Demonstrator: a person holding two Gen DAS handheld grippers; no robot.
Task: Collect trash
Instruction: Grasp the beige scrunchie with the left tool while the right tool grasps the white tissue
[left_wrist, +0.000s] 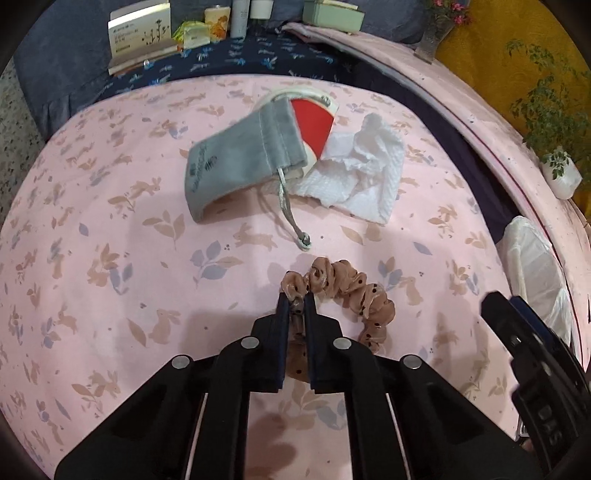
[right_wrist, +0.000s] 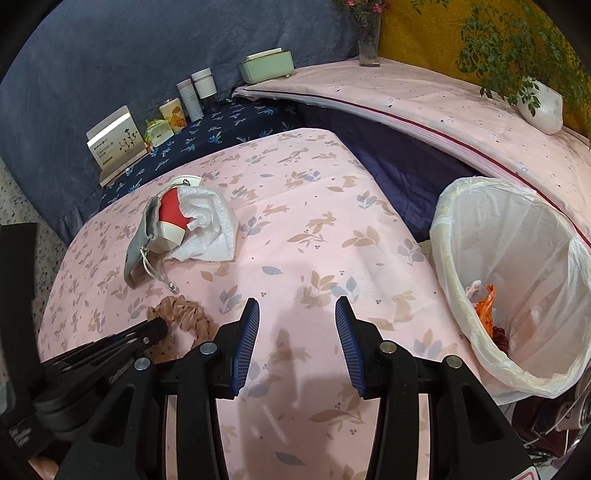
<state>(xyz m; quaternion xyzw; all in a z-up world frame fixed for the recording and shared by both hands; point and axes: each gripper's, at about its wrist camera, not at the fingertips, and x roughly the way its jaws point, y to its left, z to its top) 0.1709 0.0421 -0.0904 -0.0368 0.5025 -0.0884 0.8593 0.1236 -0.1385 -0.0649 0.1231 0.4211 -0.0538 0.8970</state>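
A beige dotted scrunchie (left_wrist: 351, 288) lies on the pink rabbit-print cloth (left_wrist: 110, 221). My left gripper (left_wrist: 297, 299) is shut on its near-left end, with fabric bunched between the fingers. Beyond it rests a crumpled white paper towel (left_wrist: 362, 170), beside a grey drawstring pouch (left_wrist: 236, 162) that half covers a red and cream object (left_wrist: 314, 122). In the right wrist view my right gripper (right_wrist: 297, 314) stands open above bare cloth with nothing between its blue pads. The scrunchie (right_wrist: 188, 317) and left gripper (right_wrist: 159, 328) are at its left, the paper towel (right_wrist: 207, 225) further back.
A bin with a white liner (right_wrist: 447, 236) stands at the right off the cloth's edge, with orange scraps inside. At the back are a card box (right_wrist: 114, 144), bottles (right_wrist: 203, 92) and a green box (right_wrist: 266, 66). A vase (right_wrist: 369, 40) and a potted plant (right_wrist: 539, 103) stand on the far ledge.
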